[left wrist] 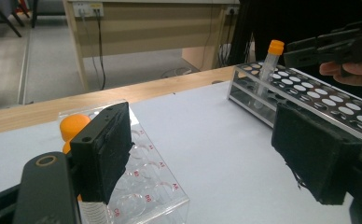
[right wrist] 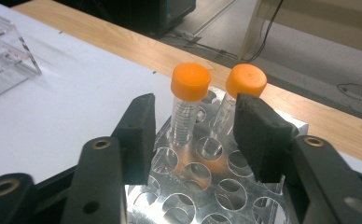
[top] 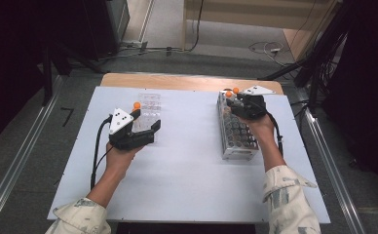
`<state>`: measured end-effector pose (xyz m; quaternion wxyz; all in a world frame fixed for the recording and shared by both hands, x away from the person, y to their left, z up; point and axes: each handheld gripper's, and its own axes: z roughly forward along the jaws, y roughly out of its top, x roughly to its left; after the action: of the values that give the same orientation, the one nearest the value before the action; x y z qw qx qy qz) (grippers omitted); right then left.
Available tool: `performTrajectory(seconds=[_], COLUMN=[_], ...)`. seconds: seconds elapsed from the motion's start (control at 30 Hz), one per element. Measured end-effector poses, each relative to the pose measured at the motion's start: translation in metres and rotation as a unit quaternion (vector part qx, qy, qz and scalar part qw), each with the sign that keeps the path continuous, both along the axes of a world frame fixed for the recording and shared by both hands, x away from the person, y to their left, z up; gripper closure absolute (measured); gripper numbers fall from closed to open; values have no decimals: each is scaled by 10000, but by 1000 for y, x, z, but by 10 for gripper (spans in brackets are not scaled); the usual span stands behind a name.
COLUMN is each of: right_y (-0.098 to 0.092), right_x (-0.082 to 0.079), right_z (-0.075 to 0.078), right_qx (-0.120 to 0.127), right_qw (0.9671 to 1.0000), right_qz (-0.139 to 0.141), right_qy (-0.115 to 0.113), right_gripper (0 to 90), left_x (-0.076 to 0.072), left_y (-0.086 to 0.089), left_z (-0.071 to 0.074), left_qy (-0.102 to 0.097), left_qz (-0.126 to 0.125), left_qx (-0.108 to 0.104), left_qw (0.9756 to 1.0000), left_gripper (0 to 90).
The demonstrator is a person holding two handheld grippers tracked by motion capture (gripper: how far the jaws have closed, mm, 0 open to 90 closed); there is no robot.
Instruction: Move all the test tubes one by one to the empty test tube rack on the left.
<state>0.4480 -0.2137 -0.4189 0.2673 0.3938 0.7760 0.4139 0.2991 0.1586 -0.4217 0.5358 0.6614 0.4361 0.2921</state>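
A white board [top: 192, 165] covers most of a light wooden table [top: 187, 82], whose bare far edge shows as a strip beyond it. Grey carpeted floor surrounds the table, with metal rails running along both sides, loose cables on the floor behind and pale wooden furniture at the back of the room.

Two racks stand on the board. One is a perforated metal tube rack [top: 236, 130] on the right half; the other is a clear plastic rack with red lettering [top: 149, 108] on the left half, well apart from it. Three orange-capped clear plastic tubes can be counted: two stand upright in neighbouring holes at the far end of the metal rack, the nearer orange-capped tube [right wrist: 186, 108] and the farther orange-capped tube [right wrist: 239, 95]; a third orange cap [left wrist: 73, 127] shows at the clear rack, just behind a jaw of the left gripper.

The left gripper [top: 145, 127] hovers at the near end of the clear rack, its jaws spread wide with nothing between them. The right gripper [right wrist: 193, 135] sits over the far end of the metal rack; its jaws flank the nearer orange-capped tube with a gap on each side, so they are not yet gripping it.
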Motion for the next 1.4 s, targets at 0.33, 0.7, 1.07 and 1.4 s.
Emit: performTrajectory(seconds=[0.33,0.7,1.07,1.4], right_y=[11,14,17,19], right_x=[15,25,32,32], right_z=[-5,-11,-12,-11], right_qx=[-220,-273,-345,-399], right_qw=[9980,9968,9959,9958], right_qz=[228,147,125,135], right_qy=[546,736,827,807], right_gripper=[498,552,617,709], left_x=[0,0,-1,-1], left_y=[0,1,0,-1], left_z=[-1,-1,-1,-3], left_qy=[20,22,28,54], left_qz=[-21,-36,-51,-80], left_qx=[2,1,5,25], left_qw=[10000,10000,10000,10000], left_gripper=[207,210,215,216])
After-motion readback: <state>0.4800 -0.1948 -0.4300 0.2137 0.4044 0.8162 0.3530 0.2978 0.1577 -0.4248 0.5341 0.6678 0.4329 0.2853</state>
